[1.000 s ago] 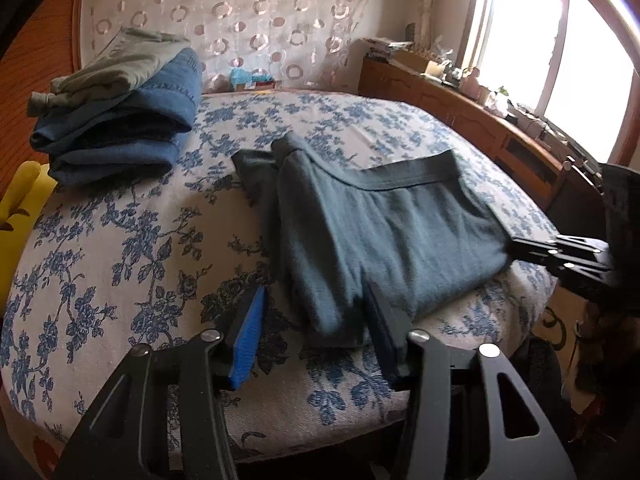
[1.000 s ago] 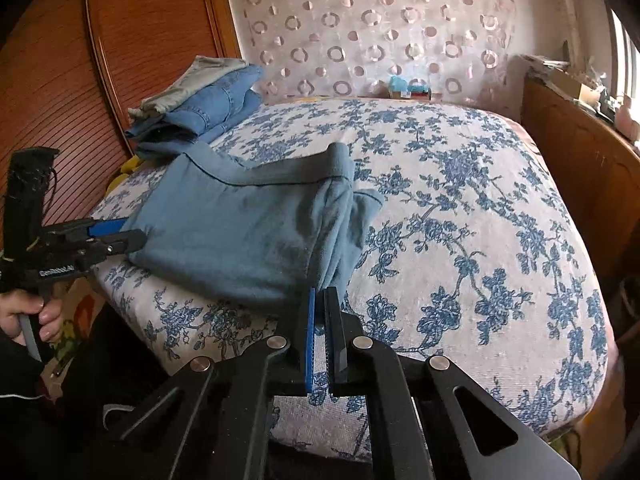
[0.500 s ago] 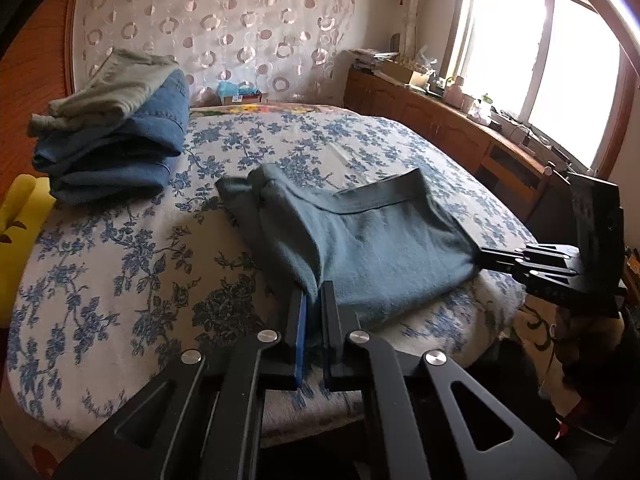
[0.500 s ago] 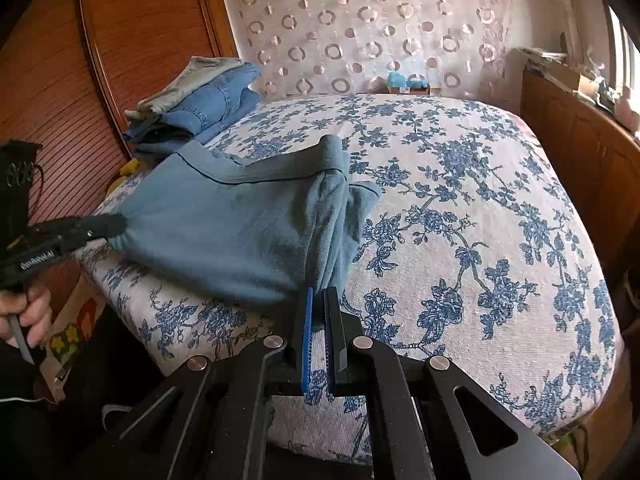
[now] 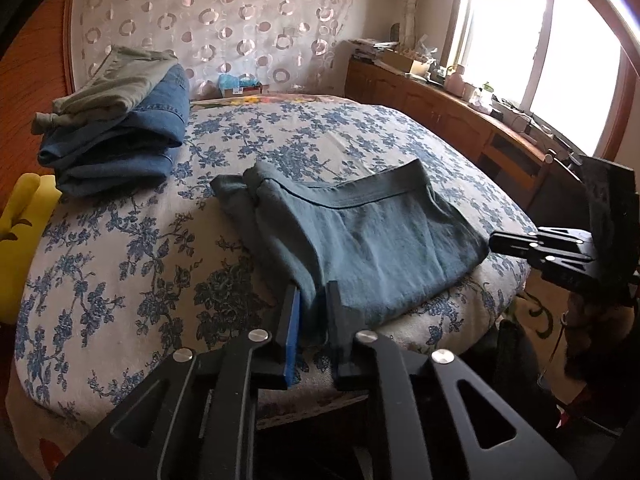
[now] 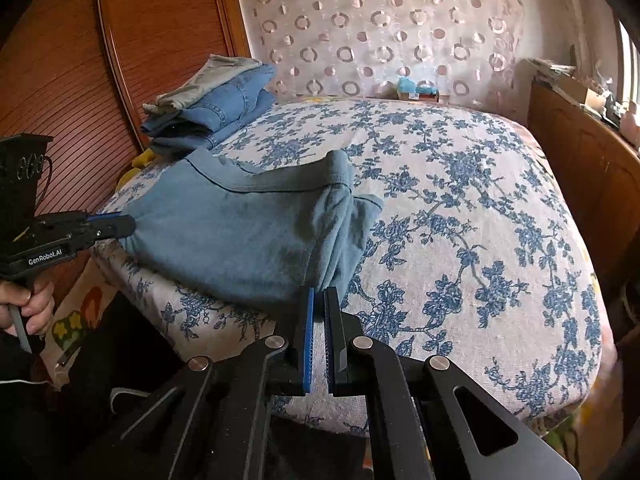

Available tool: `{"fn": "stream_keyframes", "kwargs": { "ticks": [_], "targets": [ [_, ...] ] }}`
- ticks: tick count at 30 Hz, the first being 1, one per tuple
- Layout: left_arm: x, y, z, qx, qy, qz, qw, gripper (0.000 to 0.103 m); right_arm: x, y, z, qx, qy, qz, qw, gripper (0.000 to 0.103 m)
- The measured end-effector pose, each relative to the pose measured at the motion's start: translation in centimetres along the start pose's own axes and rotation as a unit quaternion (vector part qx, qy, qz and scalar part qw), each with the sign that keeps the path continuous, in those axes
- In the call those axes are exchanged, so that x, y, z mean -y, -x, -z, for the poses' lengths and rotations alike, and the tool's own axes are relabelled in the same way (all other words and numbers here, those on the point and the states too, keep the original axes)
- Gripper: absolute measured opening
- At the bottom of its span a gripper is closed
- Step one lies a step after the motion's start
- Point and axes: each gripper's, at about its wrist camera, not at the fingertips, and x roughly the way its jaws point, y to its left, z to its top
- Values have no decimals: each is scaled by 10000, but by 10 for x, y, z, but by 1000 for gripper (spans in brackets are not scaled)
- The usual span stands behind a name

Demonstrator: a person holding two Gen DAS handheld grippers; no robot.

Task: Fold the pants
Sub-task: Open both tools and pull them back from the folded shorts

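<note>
Folded grey-blue pants (image 5: 360, 240) lie at the near edge of the floral bed (image 5: 120, 240). My left gripper (image 5: 314, 300) has its jaws a small way apart, with a near corner of the pants between them. In the right wrist view the same gripper (image 6: 120, 226) touches the left corner of the pants (image 6: 240, 236). My right gripper (image 6: 319, 300) is nearly closed at the other near corner of the pants. In the left wrist view its tips (image 5: 496, 242) sit just off the cloth edge.
A stack of folded jeans and khaki trousers (image 5: 116, 128) sits at the bed's far left by the wooden headboard (image 6: 120, 40). A yellow object (image 5: 20, 232) lies at the left edge. A wooden cabinet (image 5: 460, 120) with clutter runs under the window.
My left gripper closed on the near pants corner half a second ago and has since opened slightly. The pants were drawn toward the bed's near edge. My right gripper's jaws parted a little.
</note>
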Motion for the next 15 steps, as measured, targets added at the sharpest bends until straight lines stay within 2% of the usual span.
{"fn": "stream_keyframes", "kwargs": {
  "ticks": [4,6,8,10,12,15],
  "targets": [
    [-1,4,-2,68,-7,-21,10000,32,0,8,-3,93,-21,1,10000,4],
    [-3,6,-4,138,13,-34,9999,46,-1,11,-3,121,-13,20,9999,4],
    [-3,6,-5,167,31,-73,9998,47,-2,10,-4,131,2,46,9999,4],
    [-6,4,-7,167,38,-128,9998,54,-4,10,-5,132,-5,41,9999,4],
    [-7,2,-9,180,31,-158,9997,79,-4,8,-5,126,-14,68,9999,9],
    [-9,0,-14,230,23,-179,9996,83,-4,4,-7,122,-28,77,9999,16]
  ]
}}
